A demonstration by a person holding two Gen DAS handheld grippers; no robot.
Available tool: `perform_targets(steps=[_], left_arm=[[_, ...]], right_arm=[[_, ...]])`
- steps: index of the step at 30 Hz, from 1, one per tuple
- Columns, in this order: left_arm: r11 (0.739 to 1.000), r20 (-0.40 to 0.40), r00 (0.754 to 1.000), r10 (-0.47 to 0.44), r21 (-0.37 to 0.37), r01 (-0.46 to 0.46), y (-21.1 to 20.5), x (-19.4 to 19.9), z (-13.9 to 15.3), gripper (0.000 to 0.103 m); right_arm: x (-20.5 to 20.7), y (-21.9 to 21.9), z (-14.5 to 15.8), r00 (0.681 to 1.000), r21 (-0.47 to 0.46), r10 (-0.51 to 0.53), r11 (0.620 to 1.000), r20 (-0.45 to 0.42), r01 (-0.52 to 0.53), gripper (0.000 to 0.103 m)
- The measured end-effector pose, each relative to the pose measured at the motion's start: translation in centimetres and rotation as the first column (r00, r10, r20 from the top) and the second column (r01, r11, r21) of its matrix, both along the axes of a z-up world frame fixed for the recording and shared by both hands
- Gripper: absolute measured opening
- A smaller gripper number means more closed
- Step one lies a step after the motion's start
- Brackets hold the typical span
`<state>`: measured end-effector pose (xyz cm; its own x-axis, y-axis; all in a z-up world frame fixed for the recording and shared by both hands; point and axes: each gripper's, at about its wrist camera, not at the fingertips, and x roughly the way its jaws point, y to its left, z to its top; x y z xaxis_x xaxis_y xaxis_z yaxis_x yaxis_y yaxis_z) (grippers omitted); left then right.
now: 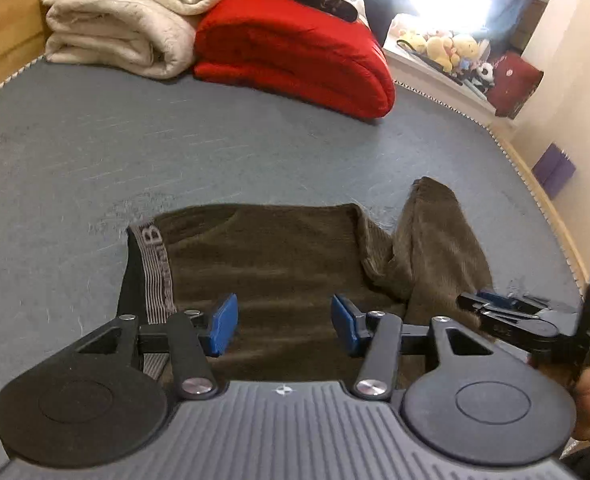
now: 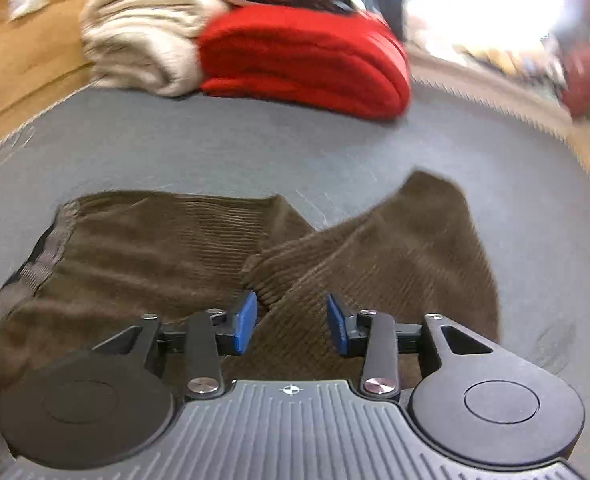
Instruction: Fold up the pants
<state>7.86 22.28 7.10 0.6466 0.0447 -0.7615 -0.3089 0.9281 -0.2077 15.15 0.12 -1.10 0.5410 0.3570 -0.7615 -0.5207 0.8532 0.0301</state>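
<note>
Brown corduroy pants [image 1: 275, 256] lie partly folded on the grey bed cover [image 1: 175, 152], with a grey striped waistband [image 1: 157, 272] at their left end. A leg end [image 1: 435, 216] sticks up toward the right. My left gripper [image 1: 285, 322] hovers open over the pants near the waistband, holding nothing. In the right wrist view, which is blurred, my right gripper [image 2: 292, 322] stands open over the creased middle of the pants [image 2: 155, 240], with no cloth between the pads. The right gripper [image 1: 491, 302] also shows at the left wrist view's right edge, beside the leg.
A folded red blanket [image 1: 295, 52] and a cream blanket [image 1: 127, 20] are stacked at the far end of the bed. A wooden frame [image 1: 3, 20] borders the left. Plush toys [image 1: 443, 46] and a dark red box [image 1: 515, 84] sit beyond the right edge.
</note>
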Motion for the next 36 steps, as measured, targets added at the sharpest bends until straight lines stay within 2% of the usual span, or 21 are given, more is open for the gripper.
perform_targets(steps=[2,3,5,10,14,15,16,17,19,24,28,31,34,36], left_arm=[[0.996,-0.031,0.999,-0.021,0.087,0.024,-0.8,1.1,-0.7,0.057],[0.994,-0.044,0.999,-0.028,0.101,0.032,-0.8,1.7,-1.2,0.058],[0.994,-0.056,0.998,-0.042,0.096,0.048,-1.1,2.4,-1.9,0.058],[0.992,-0.100,0.992,-0.077,0.094,0.086,-0.9,3.7,-4.1,0.059],[0.988,-0.107,0.988,-0.107,0.098,0.118,-1.5,4.5,-4.6,0.062],[0.987,-0.111,0.987,-0.112,0.106,0.123,-1.6,4.6,-4.7,0.063],[0.986,-0.115,0.987,-0.114,0.111,0.126,-1.7,4.6,-4.8,0.063],[0.985,-0.117,0.986,-0.116,0.115,0.129,-1.7,4.4,-4.8,0.063],[0.983,-0.122,0.986,-0.113,0.133,0.129,-1.9,4.3,-5.0,0.063],[0.981,-0.125,0.987,-0.105,0.150,0.124,-1.5,3.3,-4.8,0.063],[0.979,-0.128,0.986,-0.110,0.159,0.130,-1.1,1.9,-4.6,0.064],[0.979,-0.122,0.985,-0.120,0.151,0.138,-0.7,1.0,-4.3,0.068],[0.974,-0.123,0.983,-0.134,0.164,0.154,-0.9,0.5,-4.3,0.069],[0.972,-0.132,0.981,-0.140,0.172,0.162,-1.0,0.4,-4.4,0.069]], right_arm=[[2.0,0.0,-2.2,0.994,-0.022,-0.065,0.998,-0.090,0.063,0.042],[2.5,0.2,-2.6,0.992,-0.008,-0.082,0.997,-0.097,0.081,0.042],[3.9,1.0,-3.5,0.990,0.005,-0.088,0.996,-0.108,0.089,0.051],[6.0,3.0,-6.7,0.985,-0.072,-0.087,0.994,-0.147,0.077,0.053],[6.3,4.2,-8.0,0.989,-0.142,-0.066,0.989,-0.133,0.047,0.057],[6.3,4.2,-7.9,0.989,-0.136,-0.069,0.989,-0.131,0.051,0.056],[6.1,4.1,-7.5,0.989,-0.126,-0.070,0.991,-0.128,0.054,0.047],[6.0,4.0,-7.4,0.990,-0.113,-0.065,0.992,-0.127,0.050,0.027],[5.3,3.7,-6.6,0.992,-0.114,-0.049,0.993,-0.118,0.036,0.002],[3.3,0.3,-4.0,0.995,-0.112,0.024,0.993,-0.100,-0.035,0.000],[1.3,-5.2,-2.1,0.991,-0.093,0.059,0.993,-0.121,-0.070,0.000],[-0.8,-10.4,-2.6,0.977,-0.113,0.070,0.989,-0.203,-0.094,0.000],[-3.2,-15.2,-3.9,0.932,-0.122,0.113,0.979,-0.345,-0.164,0.000],[-4.6,-17.7,-4.7,0.915,-0.170,0.092,0.971,-0.392,-0.170,0.000]])
